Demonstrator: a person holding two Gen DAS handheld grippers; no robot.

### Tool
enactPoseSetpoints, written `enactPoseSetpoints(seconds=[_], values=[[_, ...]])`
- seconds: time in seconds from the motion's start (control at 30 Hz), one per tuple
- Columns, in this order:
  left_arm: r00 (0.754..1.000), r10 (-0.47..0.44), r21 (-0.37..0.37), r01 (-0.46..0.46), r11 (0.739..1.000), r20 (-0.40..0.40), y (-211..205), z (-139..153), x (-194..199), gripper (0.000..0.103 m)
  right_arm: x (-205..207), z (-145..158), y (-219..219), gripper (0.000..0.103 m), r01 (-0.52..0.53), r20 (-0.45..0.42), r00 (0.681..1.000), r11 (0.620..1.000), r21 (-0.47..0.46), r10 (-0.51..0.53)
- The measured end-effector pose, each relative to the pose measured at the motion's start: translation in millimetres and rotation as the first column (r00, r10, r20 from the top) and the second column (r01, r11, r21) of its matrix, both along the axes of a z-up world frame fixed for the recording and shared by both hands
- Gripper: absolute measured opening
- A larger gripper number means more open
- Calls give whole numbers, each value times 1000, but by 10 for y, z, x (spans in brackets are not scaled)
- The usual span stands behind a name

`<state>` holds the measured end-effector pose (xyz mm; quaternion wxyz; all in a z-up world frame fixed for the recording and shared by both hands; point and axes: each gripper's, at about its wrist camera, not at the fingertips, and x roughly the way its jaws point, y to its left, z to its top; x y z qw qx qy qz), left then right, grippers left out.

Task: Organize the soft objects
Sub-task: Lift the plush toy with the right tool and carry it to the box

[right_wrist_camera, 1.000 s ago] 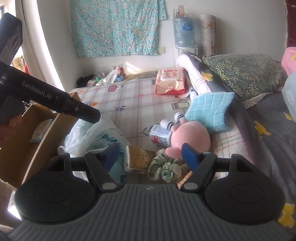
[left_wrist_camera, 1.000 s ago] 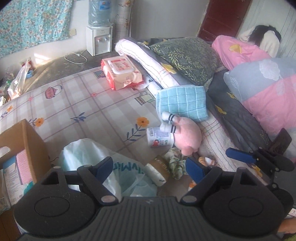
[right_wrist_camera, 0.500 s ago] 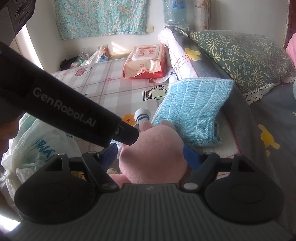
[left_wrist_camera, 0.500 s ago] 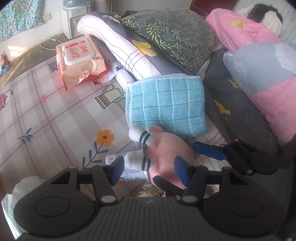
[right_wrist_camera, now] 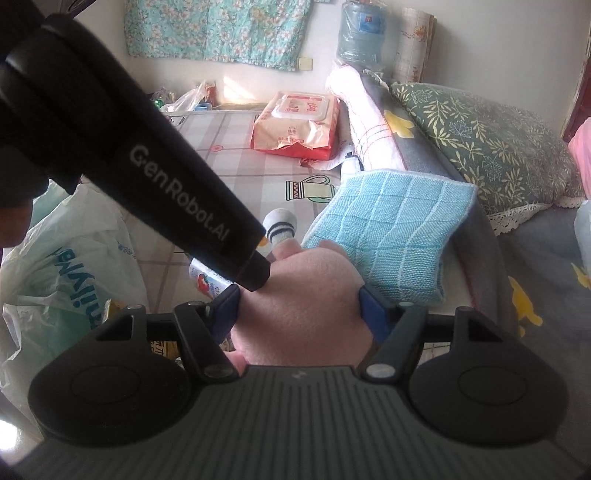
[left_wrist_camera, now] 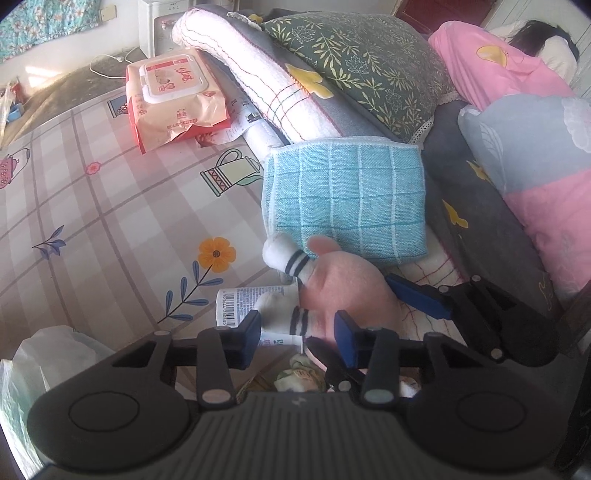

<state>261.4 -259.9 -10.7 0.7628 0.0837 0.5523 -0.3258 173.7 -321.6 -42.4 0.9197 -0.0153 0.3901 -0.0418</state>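
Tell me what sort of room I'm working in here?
Most likely a bedroom in a home: a bed with a patterned sheet, a leaf-print pillow and rolled bedding, plus a water dispenser by the wall.

Matte black plastic left gripper (left_wrist_camera: 297, 328) with blue finger pads (left_wrist_camera: 251, 328), round silver screws, ribbed housing (grey "GenRobot.AI" lettering along its barrel); the right gripper (right_wrist_camera: 297, 306) matches.

Surface: bed sheet (left_wrist_camera: 110, 206), checked, printed with flowers and teapots.
Far end: wipes pack (left_wrist_camera: 173, 99).
Right side: rolled blanket (left_wrist_camera: 258, 85); blue cloth (left_wrist_camera: 347, 199) leaning on it.
Near edge: pink plush toy (left_wrist_camera: 351, 284), small bottle (left_wrist_camera: 243, 302), white plastic bag (right_wrist_camera: 70, 258).
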Motion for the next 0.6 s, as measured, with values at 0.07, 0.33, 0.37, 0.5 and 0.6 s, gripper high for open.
enactPoseSetpoints(seconds=[0.07, 0.33, 0.37, 0.5, 0.6], values=[[1000, 11, -22, -11, 1000, 4, 93, 101, -61, 43, -62, 82, 70, 68, -7, 26, 1000, 999, -42, 8], [994, 70, -113, -60, 992, 88, 617, 662, -478, 44, -640, 591, 493, 68, -51, 167, 982, 972, -229, 91], [991, 84, -126, -70, 989, 106, 699, 724, -556, 45, -736, 626, 558, 69, -62, 178, 978, 968, -242, 107], [979, 129, -155, -104, 982, 159, 1032, 939, -903, 45, -1061, 730, 614, 69, -92, 196, 974, 988, -126, 116], [969, 168, -183, -135, 974, 179, 1256, 1034, -1128, 45, -1218, 726, 423, 69, -73, 166, 985, 985, 158, 46]])
